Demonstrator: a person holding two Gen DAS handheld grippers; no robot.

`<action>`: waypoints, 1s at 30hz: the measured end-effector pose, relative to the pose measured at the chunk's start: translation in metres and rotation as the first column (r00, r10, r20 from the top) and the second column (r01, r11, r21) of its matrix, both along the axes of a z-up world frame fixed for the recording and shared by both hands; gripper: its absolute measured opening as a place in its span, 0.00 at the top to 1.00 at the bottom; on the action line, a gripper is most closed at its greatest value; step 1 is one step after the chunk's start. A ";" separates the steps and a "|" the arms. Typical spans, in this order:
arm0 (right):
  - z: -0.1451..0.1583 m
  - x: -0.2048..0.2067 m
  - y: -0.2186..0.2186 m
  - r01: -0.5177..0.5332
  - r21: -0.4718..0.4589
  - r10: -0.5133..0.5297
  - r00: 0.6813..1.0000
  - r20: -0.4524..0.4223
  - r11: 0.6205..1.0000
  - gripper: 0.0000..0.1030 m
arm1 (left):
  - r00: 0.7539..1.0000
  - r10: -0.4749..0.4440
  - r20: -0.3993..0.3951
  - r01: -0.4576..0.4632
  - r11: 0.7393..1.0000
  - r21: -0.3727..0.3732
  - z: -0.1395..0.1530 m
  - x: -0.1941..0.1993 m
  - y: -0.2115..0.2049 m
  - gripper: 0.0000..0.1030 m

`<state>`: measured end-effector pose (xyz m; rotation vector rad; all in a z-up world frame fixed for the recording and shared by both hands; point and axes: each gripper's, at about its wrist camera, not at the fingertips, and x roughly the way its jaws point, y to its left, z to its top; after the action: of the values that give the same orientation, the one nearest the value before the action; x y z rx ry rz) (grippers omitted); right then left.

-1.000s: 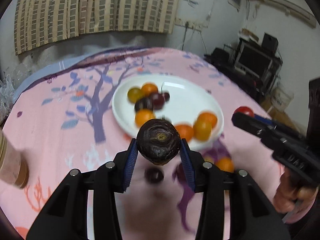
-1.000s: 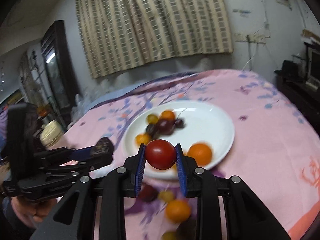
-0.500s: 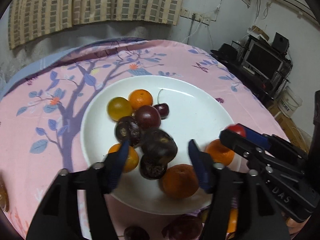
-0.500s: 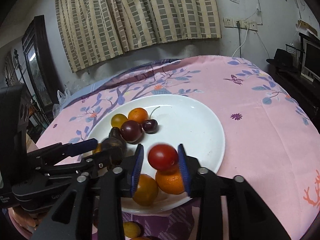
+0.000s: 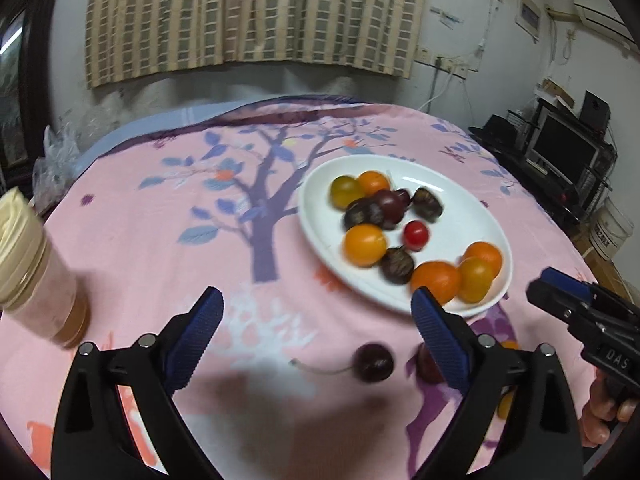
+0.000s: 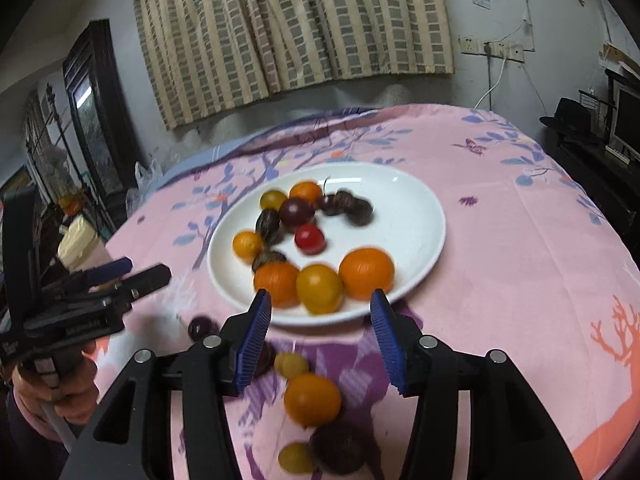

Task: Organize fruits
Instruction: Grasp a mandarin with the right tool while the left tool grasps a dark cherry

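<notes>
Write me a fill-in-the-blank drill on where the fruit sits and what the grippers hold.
1. The small red tomato lies on the white ____.
2. The stemmed dark cherry lies on the pink ____, off the plate.
3. Between the fingers of the left gripper, whose jaws are opening, there is ____ held.
4. The loose orange fruit nearest the right gripper lies ____ the plate.

Missing words: plate; tablecloth; nothing; off
</notes>
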<state>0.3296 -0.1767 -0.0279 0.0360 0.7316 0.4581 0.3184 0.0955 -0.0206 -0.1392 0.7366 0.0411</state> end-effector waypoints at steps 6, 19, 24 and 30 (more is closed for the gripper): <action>-0.022 -0.023 0.016 -0.059 -0.143 0.052 0.997 -0.051 0.988 0.49 | 1.000 0.016 -0.006 -0.016 1.000 0.004 -0.001 -0.015 0.005 0.10; -0.049 -0.023 0.028 -0.107 -0.252 0.077 0.989 -0.127 0.962 0.64 | 1.000 -0.015 -0.017 0.016 0.999 0.035 -0.002 -0.016 -0.006 0.10; -0.034 -0.021 0.010 -0.077 -0.116 0.064 0.992 -0.112 0.990 0.64 | 0.994 -0.093 -0.057 0.096 0.994 0.058 -0.012 -0.011 -0.013 0.14; -0.028 -0.017 -0.005 -0.020 -0.057 0.013 0.992 -0.122 0.998 0.64 | 0.965 -0.233 -0.119 0.245 0.964 0.098 -0.032 -0.007 -0.038 0.50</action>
<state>0.3124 -0.1815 -0.0563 0.0036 0.8655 0.4532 0.3109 0.0573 -0.0530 0.0605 0.8521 -0.1422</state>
